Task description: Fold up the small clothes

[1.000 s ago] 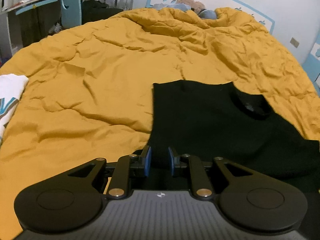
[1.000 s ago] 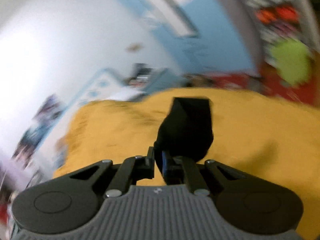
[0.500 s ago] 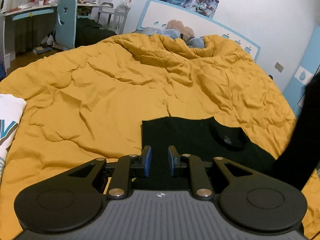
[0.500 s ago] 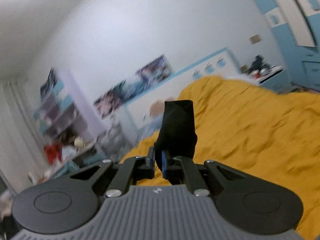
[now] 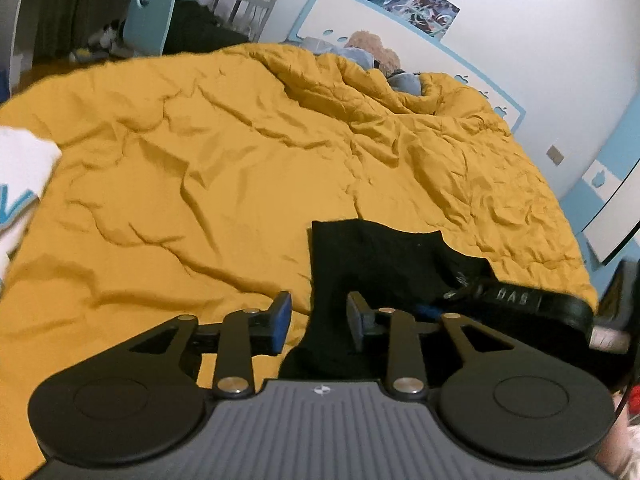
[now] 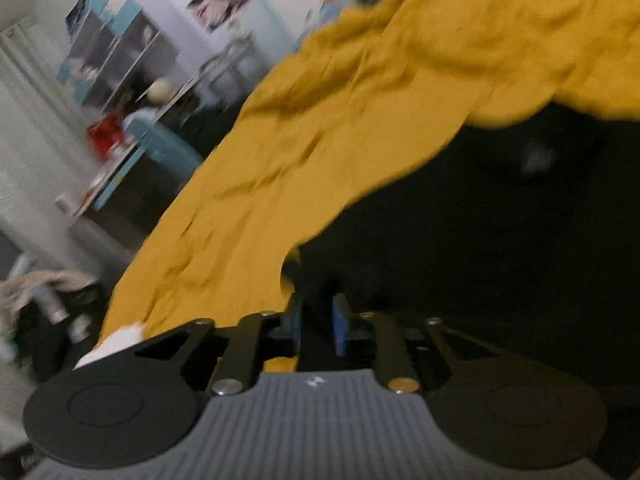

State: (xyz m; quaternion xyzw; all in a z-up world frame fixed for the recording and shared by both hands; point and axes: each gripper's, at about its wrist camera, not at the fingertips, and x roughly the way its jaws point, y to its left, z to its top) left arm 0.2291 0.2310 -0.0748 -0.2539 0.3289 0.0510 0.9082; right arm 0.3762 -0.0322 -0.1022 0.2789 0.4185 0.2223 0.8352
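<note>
The black top (image 5: pixel 384 256) is being held by the right hand-held gripper (image 6: pixel 318 322); the left hand-held gripper (image 5: pixel 318 320) is being kept wide open around its edge on the yellow bed (image 5: pixel 200 160)

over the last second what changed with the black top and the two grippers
The left gripper opened its jaws; they now straddle the near edge of the black top. The right gripper, which had carried a lifted part of the top through the air, has come down over the rest of it, folding it smaller, and its jaws look slightly parted now. The yellow quilt and the white garment stayed put.
</note>
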